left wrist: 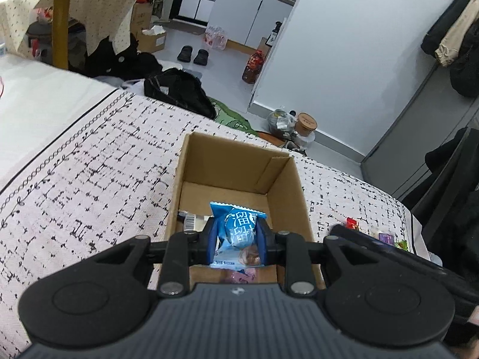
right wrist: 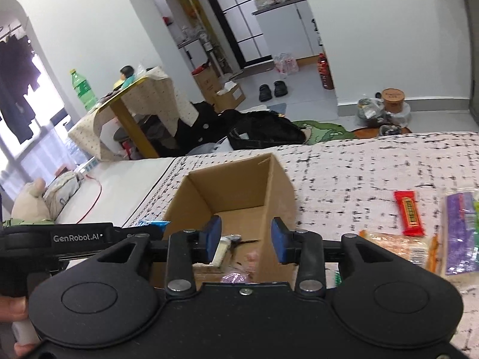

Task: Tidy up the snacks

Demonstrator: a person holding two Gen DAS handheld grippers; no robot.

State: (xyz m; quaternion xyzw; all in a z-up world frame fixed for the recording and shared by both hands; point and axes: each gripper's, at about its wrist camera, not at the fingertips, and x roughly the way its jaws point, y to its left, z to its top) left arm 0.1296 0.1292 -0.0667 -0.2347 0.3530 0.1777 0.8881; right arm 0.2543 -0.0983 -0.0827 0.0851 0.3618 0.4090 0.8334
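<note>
An open cardboard box stands on the patterned bedspread, holding a few small packets on its floor. My left gripper is shut on a blue snack packet with white characters, held over the box's near end. In the right wrist view the same box lies just ahead. My right gripper stands open above it with nothing between its blue pads. A pale packet and a pink one lie in the box below. The left gripper's body shows at the left edge.
Loose snacks lie on the bedspread right of the box: a red bar, an orange packet, a purple and green pack. Beyond the bed edge are black bags, a draped table, slippers.
</note>
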